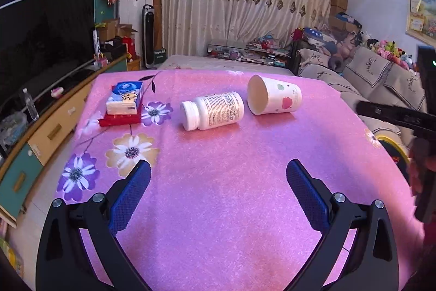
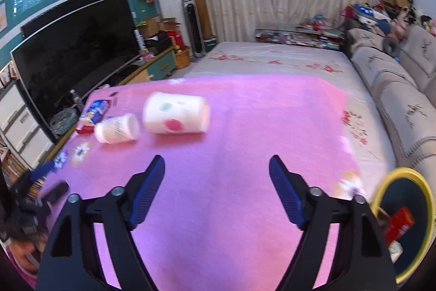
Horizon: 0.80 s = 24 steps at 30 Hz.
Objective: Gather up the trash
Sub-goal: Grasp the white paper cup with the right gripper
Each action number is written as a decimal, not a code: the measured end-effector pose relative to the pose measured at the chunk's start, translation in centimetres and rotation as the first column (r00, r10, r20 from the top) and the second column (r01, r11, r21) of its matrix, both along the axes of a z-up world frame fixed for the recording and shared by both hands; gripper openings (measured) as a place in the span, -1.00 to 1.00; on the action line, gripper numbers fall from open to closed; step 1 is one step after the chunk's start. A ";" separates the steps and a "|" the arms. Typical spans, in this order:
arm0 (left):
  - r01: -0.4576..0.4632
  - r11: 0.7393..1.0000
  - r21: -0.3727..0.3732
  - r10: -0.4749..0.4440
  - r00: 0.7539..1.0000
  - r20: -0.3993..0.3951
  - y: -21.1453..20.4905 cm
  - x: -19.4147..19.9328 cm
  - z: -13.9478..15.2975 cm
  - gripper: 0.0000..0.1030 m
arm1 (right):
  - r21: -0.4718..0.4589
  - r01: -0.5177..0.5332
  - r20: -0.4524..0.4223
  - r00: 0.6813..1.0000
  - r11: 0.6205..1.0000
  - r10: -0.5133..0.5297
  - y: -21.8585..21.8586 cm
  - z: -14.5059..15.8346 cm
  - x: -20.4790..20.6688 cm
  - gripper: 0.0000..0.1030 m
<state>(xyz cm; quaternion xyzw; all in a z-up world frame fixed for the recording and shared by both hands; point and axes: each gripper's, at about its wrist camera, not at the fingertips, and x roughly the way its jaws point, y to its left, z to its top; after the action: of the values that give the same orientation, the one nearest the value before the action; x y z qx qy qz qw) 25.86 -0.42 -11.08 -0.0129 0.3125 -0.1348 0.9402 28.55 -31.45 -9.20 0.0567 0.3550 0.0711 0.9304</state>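
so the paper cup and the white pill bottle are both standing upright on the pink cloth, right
Not quite. The paper cup and the white pill bottle are on the pink cloth, but both lie on their sides, not upright. The left wrist view shows it clearly.

Nothing is reading clearly. The white bottle (image 1: 212, 111), lying just left of the paper cup (image 1: 273, 98), is showing a label of fine print too small to make out. The tissue pack (image 1: 126, 98), farther left of that cup, is carrying blurred printing.
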 end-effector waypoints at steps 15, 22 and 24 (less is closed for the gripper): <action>0.032 0.999 -0.010 -0.032 0.999 0.010 -1.7 -1.2 0.3 0.90 | -0.092 0.048 -0.031 0.998 0.995 -0.051 7.1 -2.2 10.4 0.85; 0.035 0.999 -0.002 -0.035 0.999 0.016 -1.9 -1.3 0.3 0.90 | -0.094 0.048 -0.092 0.994 0.994 -0.057 7.5 -4.2 12.8 0.85; 0.038 0.999 0.000 -0.038 0.999 0.009 -2.0 -1.2 0.2 0.90 | -0.091 0.042 -0.103 0.993 0.995 -0.052 7.6 -4.6 13.1 0.75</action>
<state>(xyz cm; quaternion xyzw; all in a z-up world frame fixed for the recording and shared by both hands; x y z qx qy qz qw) 24.69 -2.44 -10.86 -0.0064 0.3085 -0.1527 0.9389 41.62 -23.84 -13.77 0.0272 0.4049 0.0300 0.9135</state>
